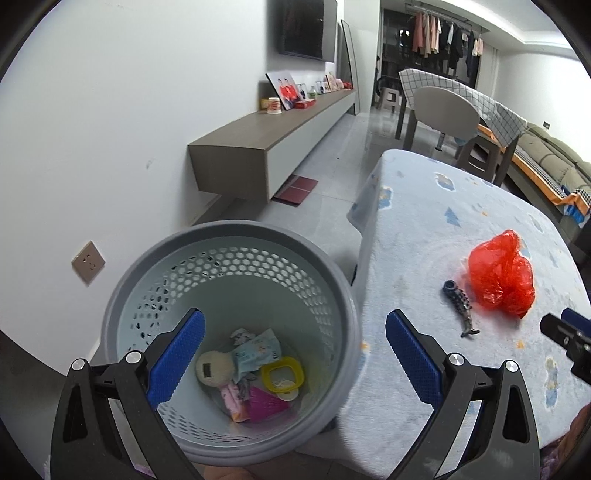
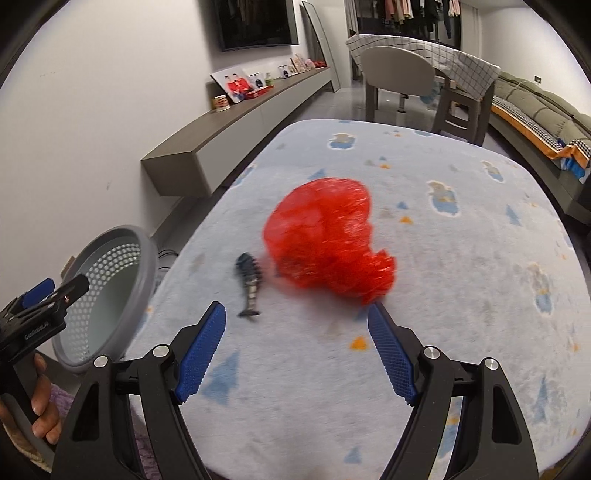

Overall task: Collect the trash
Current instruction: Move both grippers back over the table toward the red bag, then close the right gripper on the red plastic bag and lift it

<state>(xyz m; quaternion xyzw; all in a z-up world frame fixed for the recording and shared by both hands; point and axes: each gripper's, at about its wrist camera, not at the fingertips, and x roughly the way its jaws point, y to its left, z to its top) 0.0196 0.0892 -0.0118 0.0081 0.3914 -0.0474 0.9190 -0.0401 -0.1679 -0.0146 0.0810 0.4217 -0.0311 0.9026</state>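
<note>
Red plastic bag point(image 2: 328, 242) is sitting mid-frame on the tabletop point(image 2: 461, 295); I'm holding my right hand-held gripper point(image 2: 297, 347) spread before it, my left hand-held gripper point(image 1: 295, 356) spread over the wastebasket point(image 1: 236, 236)

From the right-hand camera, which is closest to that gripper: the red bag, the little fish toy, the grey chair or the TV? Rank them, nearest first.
From the right gripper:
1. Fish toy and red bag, fish just left of centre and bag straight ahead on the table: too close to call.
2. Grey chair, beyond the table's far edge.
3. TV, high on the far wall, left.
</note>
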